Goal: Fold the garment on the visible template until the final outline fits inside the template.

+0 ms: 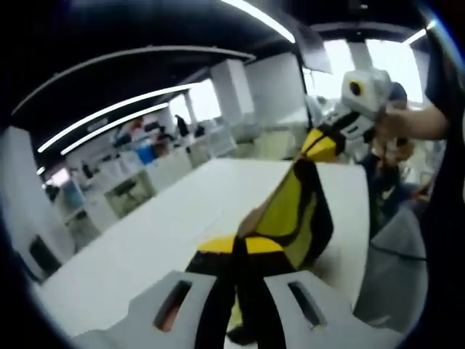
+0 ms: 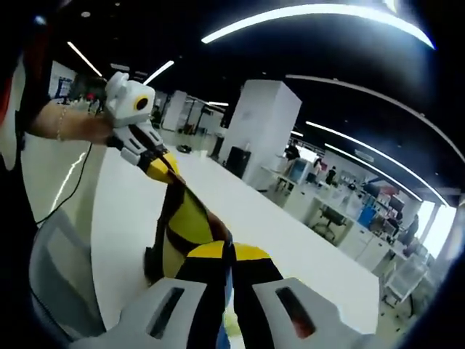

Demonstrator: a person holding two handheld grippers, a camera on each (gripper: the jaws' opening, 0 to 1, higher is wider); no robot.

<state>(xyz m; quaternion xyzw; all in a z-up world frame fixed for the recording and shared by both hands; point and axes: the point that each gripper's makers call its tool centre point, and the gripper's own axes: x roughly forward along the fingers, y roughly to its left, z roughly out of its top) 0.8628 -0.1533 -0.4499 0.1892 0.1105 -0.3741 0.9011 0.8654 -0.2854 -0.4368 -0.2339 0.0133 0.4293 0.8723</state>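
Left gripper (image 1: 236, 291) and right gripper (image 2: 229, 291), jaws clamped on the yellow-black garment (image 1: 294, 207), stretch it between them, raised above the white tabletop (image 1: 152, 240), hem sagging at 6 o'clock.

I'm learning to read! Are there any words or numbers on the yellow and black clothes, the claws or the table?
None can be read.
Garment: yellow and black panels, no letters visible.
Left claw and right claw: no labels visible.
White table: bare.
Distant office desks: too small and blurred to read.
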